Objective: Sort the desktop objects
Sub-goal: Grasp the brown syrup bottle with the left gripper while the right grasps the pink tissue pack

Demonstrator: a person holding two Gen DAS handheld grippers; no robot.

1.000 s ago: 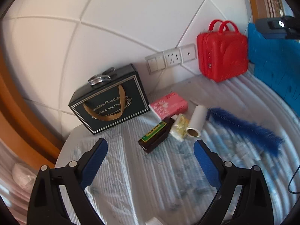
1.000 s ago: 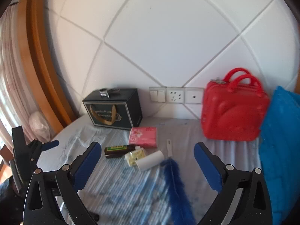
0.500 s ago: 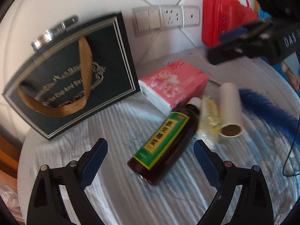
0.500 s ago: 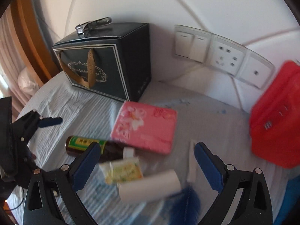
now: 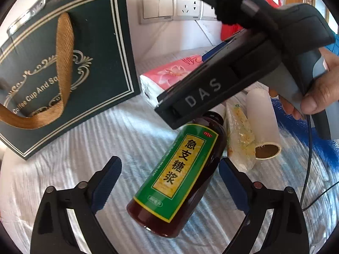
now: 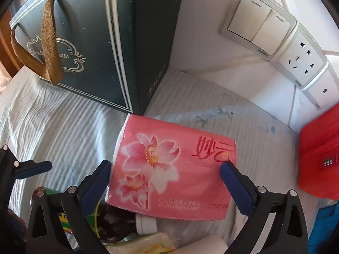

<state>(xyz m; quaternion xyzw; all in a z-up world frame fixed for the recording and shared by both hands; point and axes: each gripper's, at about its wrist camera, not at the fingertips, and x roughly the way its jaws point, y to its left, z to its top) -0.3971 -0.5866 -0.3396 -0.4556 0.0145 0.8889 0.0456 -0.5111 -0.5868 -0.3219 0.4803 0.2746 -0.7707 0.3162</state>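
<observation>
The left tongs [image 5: 169, 182] are hanging wide open around the brown glass syrup bottle with a green label [image 5: 180, 173]. The right tongs [image 6: 165, 182] are hanging wide open around the pink soft tissue pack [image 6: 173, 169]. Both things are lying on the striped white cloth [image 5: 127, 135], so I think the sorting is only starting.

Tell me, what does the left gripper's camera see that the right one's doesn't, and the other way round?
Only the left wrist view shows the brown bottle's full green label, the open end of the white roll, the blue feather duster and the hand holding the right gripper. Only the right wrist view shows the whole printed top of the pink tissue pack, between the right gripper's open fingers. Both show the dark gift bag, the wall sockets, the red case and the striped cloth.
</observation>
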